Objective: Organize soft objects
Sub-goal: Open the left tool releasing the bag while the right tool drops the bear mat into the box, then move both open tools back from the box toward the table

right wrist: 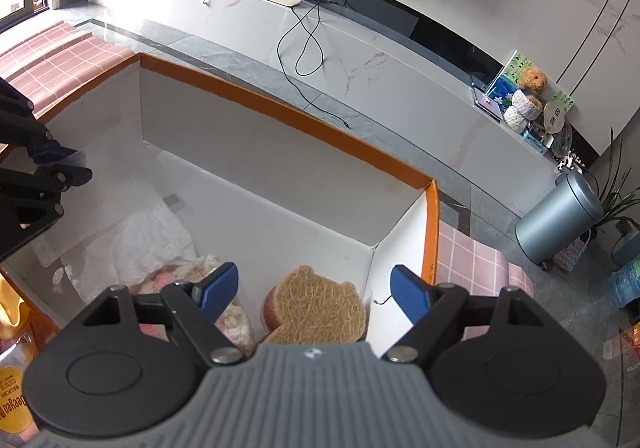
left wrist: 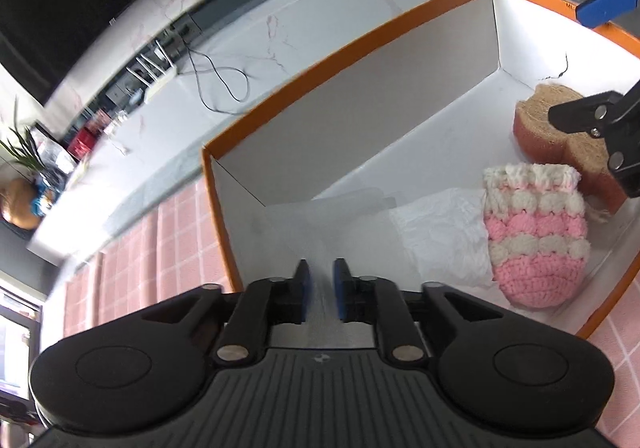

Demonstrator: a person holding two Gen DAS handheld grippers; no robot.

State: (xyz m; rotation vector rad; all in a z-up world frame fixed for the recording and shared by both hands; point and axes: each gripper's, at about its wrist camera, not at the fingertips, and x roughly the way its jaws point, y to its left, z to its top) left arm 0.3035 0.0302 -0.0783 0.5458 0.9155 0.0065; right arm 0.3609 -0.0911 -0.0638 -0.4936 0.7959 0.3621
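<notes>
Left gripper [left wrist: 321,290] fingers are standing slightly apart, right gripper [right wrist: 314,294] fingers wide, both empty; the knitted pouch [left wrist: 536,244] at three o'clock is looking light and squashy, best pinched mid-body.

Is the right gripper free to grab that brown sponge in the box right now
Probably yes: the right gripper is open just above the brown sponge, nothing between them; the pink crocheted pouch lies beside it.

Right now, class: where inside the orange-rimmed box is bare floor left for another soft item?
Free: the floor along the far long wall of the orange-rimmed white cardboard box. Crowded: the near strip holding white crumpled tissue, pink-and-cream crocheted pouch, brown bear-shaped sponge.
</notes>
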